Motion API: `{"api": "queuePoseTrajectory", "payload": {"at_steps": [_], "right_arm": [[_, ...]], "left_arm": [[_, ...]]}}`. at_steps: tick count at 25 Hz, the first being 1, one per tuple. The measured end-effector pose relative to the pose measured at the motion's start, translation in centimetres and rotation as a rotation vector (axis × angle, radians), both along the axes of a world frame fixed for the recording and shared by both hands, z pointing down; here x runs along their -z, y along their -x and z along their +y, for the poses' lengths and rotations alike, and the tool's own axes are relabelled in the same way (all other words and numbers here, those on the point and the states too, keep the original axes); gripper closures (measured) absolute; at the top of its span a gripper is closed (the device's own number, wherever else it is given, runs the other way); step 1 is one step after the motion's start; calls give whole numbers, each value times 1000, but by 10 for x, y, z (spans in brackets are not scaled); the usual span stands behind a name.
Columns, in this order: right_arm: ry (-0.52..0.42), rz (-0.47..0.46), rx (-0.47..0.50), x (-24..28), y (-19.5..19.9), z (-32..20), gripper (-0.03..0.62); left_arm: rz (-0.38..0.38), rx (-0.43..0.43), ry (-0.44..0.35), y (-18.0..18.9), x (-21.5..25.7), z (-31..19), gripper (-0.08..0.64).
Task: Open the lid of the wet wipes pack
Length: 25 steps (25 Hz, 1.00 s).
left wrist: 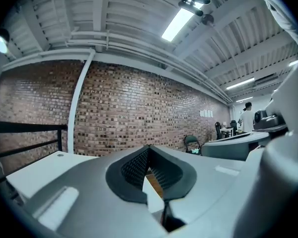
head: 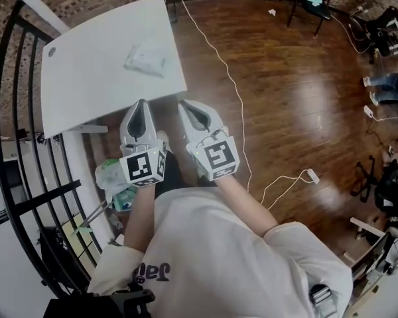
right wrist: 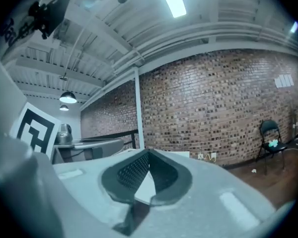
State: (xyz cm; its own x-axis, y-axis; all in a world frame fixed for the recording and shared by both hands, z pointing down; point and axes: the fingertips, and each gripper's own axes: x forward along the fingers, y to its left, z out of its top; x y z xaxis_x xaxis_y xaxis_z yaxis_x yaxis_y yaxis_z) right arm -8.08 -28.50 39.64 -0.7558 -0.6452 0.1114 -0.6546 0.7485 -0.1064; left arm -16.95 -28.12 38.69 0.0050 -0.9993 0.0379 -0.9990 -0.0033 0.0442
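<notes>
The wet wipes pack (head: 146, 59) is seen on the table (head: 86, 91) at twelve o'clock from the left gripper (head: 142, 106); that and the right gripper (head: 186, 106) are closed on nothing, well apart from it. The lid's state cannot be told.

Bright, even indoor light comes from long ceiling strip lamps (left wrist: 178, 24), blown out to white in both gripper views. In the head view it lays pale glare streaks across the polished wooden floor (head: 298, 98) and nearly washes out the white table (head: 86, 85), where the wet wipes pack (head: 146, 59) is a soft, low-contrast smudge. Strong fisheye distortion bows the brick wall (left wrist: 139, 108) and black railing (head: 10, 144), corners fall to black, and the near grey shells of the left gripper (left wrist: 149, 150) and right gripper (right wrist: 148, 153) are out of focus.
</notes>
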Motion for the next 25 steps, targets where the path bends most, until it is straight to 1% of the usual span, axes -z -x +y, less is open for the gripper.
{"api": "queuePoseTrajectory", "payload": {"at_steps": [3, 5, 6, 8, 10, 12, 14, 16, 18, 20, 22, 25], "right_arm": [[23, -23, -44, -11, -46, 11, 601], [12, -15, -37, -10, -61, 19, 601], [-9, -13, -25, -5, -63, 23, 601], [-67, -13, -6, 12, -62, 29, 601], [-102, -22, 4, 34, -58, 31, 601], [-101, -42, 17, 54, -58, 34, 601], [-93, -54, 30, 71, -61, 40, 601], [-102, -54, 50, 83, -57, 51, 601], [-116, -50, 78, 85, -43, 60, 601], [-105, -47, 111, 76, -28, 72, 600], [-102, -32, 135, 70, -18, 81, 600], [-125, -10, 139, 72, -10, 84, 600]], "left_arm": [[-14, 16, 26, -40, -8, 34, 545], [-15, 18, 41, -52, -12, 52, 545], [-15, 18, 38, -54, -11, 59, 545], [-29, 17, 9, -50, 1, 66, 545], [-51, 25, -35, -44, 27, 69, 545], [-76, 32, -70, -43, 53, 74, 545], [-87, 44, -87, -43, 70, 85, 545], [-88, 64, -85, -35, 74, 99, 545], [-104, 79, -45, -21, 63, 105, 545], [-106, 82, -12, -12, 50, 111, 545], [-107, 71, -12, -10, 48, 116, 543], [-117, 50, -32, -9, 55, 116, 544]]}}
